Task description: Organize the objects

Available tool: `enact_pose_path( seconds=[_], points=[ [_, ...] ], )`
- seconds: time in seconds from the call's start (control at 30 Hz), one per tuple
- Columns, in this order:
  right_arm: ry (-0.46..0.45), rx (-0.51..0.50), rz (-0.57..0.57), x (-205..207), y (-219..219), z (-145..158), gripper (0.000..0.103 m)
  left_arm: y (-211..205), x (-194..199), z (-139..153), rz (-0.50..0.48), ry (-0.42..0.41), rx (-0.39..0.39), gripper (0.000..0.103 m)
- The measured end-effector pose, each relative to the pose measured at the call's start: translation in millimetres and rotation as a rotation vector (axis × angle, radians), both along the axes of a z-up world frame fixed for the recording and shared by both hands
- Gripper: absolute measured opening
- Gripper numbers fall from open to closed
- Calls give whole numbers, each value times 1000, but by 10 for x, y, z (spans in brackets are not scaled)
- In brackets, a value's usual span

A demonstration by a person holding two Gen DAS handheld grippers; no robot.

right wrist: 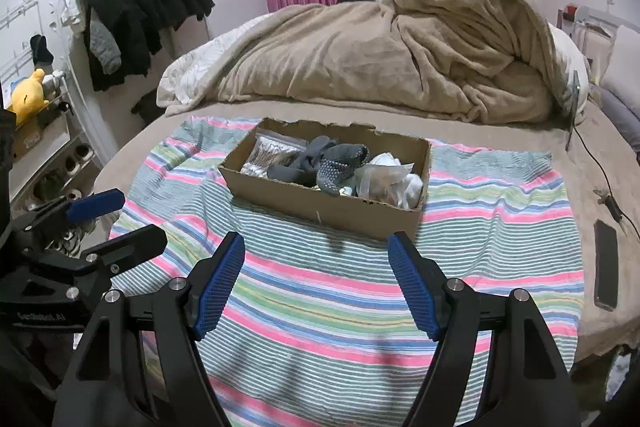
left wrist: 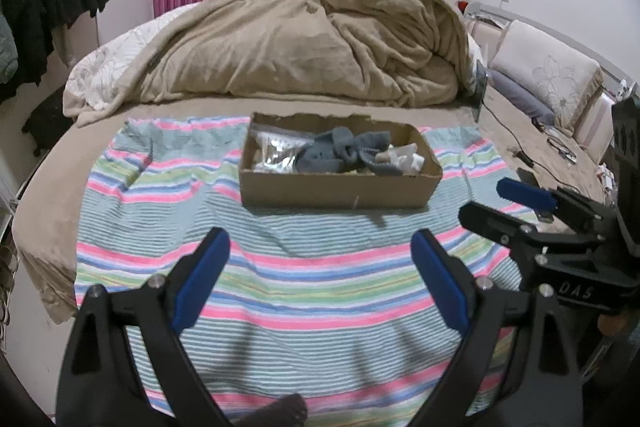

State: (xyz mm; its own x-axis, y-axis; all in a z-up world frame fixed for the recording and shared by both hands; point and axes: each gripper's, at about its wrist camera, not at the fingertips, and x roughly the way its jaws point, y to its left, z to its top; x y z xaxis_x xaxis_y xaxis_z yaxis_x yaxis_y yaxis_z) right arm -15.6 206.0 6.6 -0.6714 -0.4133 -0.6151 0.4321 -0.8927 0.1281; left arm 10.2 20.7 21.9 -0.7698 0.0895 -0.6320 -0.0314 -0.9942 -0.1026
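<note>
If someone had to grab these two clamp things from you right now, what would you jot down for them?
Left gripper: open, empty, hovering over the striped cloth.
Right gripper: open, empty, beside it at about the same height.
Cardboard box: sits on the cloth, ahead of both grippers. Inside: grey socks, a clear bag at the left end, clear bag and white items at the right end.
Done: everything visible already lies in the box.
Left: I cannot tell; nothing loose shows on the cloth.

Bed (left wrist: 360, 107), striped cloth (left wrist: 280, 267), box (left wrist: 340, 193)
</note>
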Motion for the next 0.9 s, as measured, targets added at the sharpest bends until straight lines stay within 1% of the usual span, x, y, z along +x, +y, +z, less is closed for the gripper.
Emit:
enact_pose_path(
  seconds=[0.1, 0.27, 0.57, 0.9],
  points=[
    [8, -7, -12, 27, 68, -24, 77, 20, 50, -16, 5, 11, -13, 93],
    [8, -10, -25, 69, 128, -82, 77, 26, 91, -60, 10, 8, -7, 93],
    [5, -5, -22, 130, 113, -113, 77, 40, 113, -54, 3, 23, 2, 94],
    [-12, 8, -16, 107, 66, -177, 77, -32, 95, -132, 11, 13, 25, 94]
  ],
)
